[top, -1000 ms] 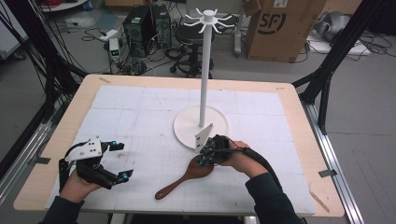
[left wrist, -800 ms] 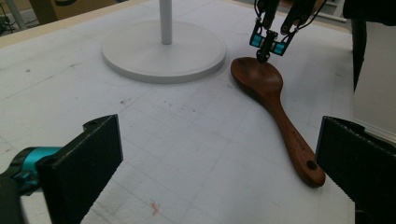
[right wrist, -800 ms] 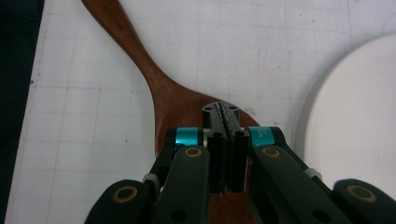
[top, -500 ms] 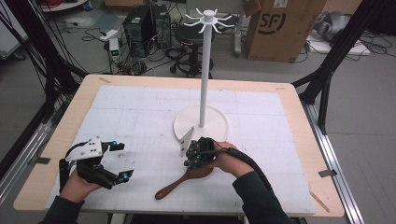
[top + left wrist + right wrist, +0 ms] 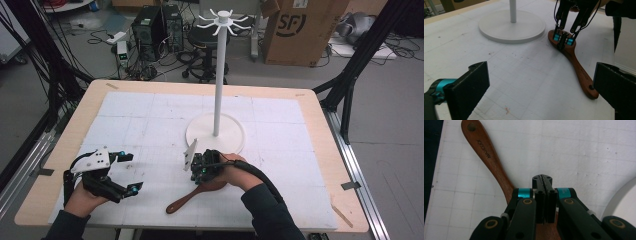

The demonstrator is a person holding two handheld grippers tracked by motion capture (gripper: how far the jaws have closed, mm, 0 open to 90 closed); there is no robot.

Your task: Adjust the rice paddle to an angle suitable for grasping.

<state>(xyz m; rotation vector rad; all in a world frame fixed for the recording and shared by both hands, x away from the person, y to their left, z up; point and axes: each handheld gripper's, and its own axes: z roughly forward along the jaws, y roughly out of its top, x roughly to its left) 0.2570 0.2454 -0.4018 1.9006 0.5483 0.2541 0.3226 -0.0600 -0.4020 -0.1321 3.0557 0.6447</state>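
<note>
A brown wooden paddle brush (image 5: 186, 198) lies on the white mat near the front edge, its handle pointing to the front left. My right gripper (image 5: 201, 175) points down over the brush's wide head. Its jaws are shut, pad against pad, with nothing between them. From the left gripper view, the right gripper (image 5: 562, 41) has its tips at the head of the brush (image 5: 577, 63). The right gripper view looks past my right gripper (image 5: 545, 180) along the brush handle (image 5: 487, 155). My left gripper (image 5: 130, 172) rests open at the front left, jaws wide apart (image 5: 539, 85).
A white stand (image 5: 216, 131) with a round base, tall pole and hooked top stands mid-table, just behind the right gripper. Its base (image 5: 511, 26) is close to the brush head. Beyond the table are a cardboard box (image 5: 300, 30) and a computer tower (image 5: 150, 25).
My right gripper has moved left and slightly down, from beside the stand's base to over the brush head. The left gripper has stayed put.
</note>
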